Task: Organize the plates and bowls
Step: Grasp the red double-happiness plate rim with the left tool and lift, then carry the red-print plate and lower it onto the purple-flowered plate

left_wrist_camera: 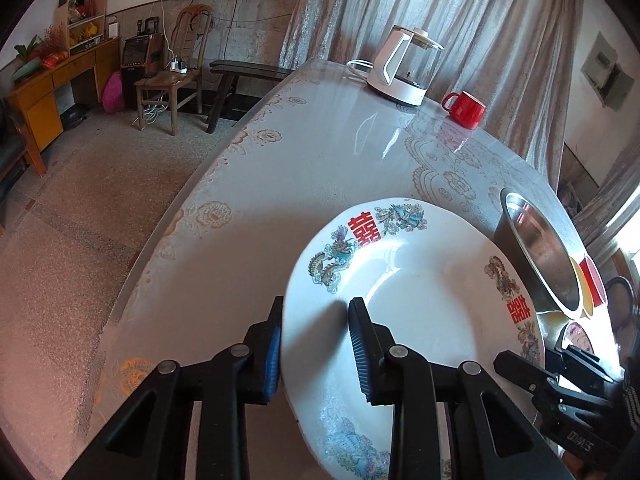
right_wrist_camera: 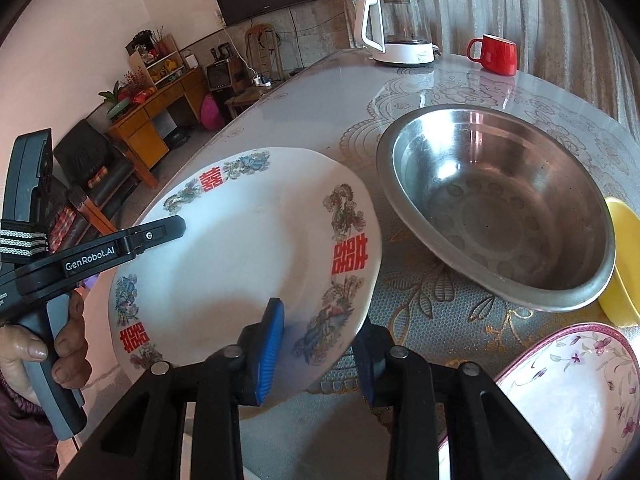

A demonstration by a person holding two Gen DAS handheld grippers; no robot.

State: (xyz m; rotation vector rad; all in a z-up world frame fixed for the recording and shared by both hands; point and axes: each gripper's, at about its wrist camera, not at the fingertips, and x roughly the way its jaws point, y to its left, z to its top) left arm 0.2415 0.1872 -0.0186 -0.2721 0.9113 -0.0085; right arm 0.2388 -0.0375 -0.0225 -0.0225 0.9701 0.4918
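A white plate with red characters and dragon prints (left_wrist_camera: 420, 300) (right_wrist_camera: 248, 256) is held tilted above the table by both grippers. My left gripper (left_wrist_camera: 316, 344) straddles its left rim, jaws closed on it; it also shows in the right wrist view (right_wrist_camera: 172, 226). My right gripper (right_wrist_camera: 320, 344) clamps the plate's near right rim; it also shows in the left wrist view (left_wrist_camera: 520, 364). A steel bowl (right_wrist_camera: 496, 208) (left_wrist_camera: 540, 248) sits on the table to the right, beside a yellow bowl (right_wrist_camera: 622, 260) and a floral pink-rimmed plate (right_wrist_camera: 560, 400).
A white kettle (left_wrist_camera: 404, 68) (right_wrist_camera: 394, 28) and a red mug (left_wrist_camera: 466, 109) (right_wrist_camera: 496, 54) stand at the table's far side by the curtain. The table edge (left_wrist_camera: 192, 200) drops to the floor on the left. Chairs and a desk stand across the room.
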